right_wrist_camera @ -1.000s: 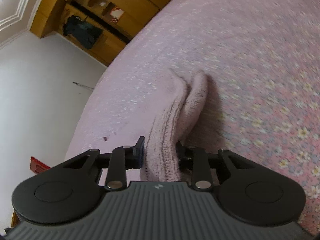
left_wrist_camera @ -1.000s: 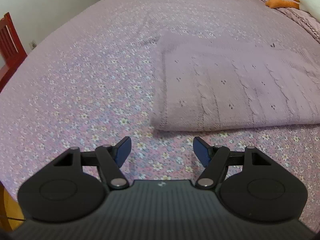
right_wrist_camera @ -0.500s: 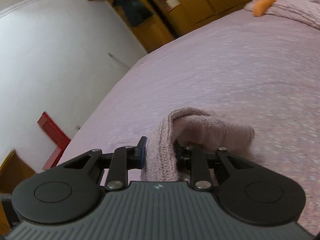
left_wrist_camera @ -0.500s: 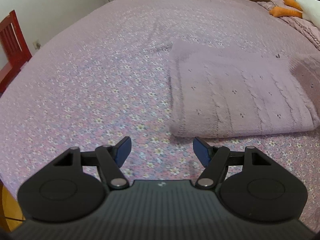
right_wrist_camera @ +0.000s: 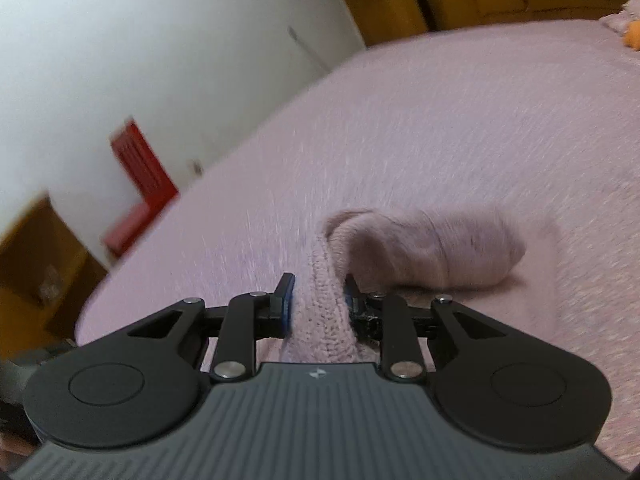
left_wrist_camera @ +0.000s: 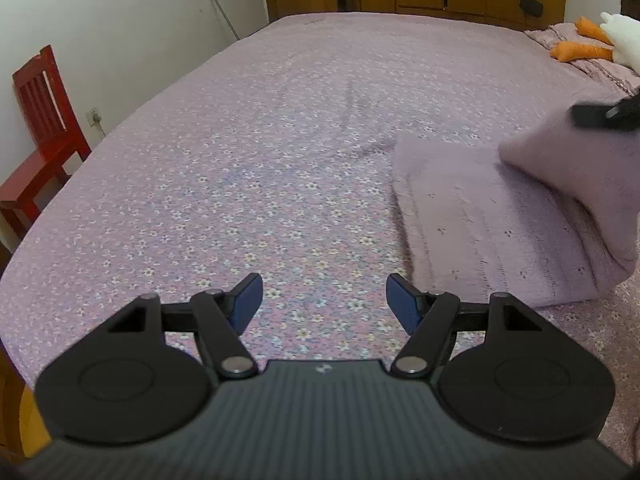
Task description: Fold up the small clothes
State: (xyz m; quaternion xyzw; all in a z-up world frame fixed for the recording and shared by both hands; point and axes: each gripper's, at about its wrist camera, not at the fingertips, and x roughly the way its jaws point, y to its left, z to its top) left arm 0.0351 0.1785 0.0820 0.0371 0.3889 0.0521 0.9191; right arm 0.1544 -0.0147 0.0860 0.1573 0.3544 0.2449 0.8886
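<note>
The right tongs are clamped on a bunched edge of the pink knitted garment, the knit wedged between the two blue pads so that the fold can be carried rather than dragged. From the left wrist view the lifted part rises as a blurred flap at the right, with the dark tip of those tongs showing at its top, while the rest of the garment lies flat on the flowered bedspread, toward the right side of the bed. That flat part gives the fold something to land on; the raised edge seems to be on its way across it, which would suggest a fold in progress and not finished. The left tongs hang over bare bedspread just beside the garment's near left corner, spread wide and holding nothing, probably kept close so they can pin or smooth the cloth when the flap comes down. The thick, soft knit is likely to sag and slump out of line once released, so the edges may need squaring. A red chair stands by the wall at the left, and an orange and white plush toy lies far off at the head of the bed.
</note>
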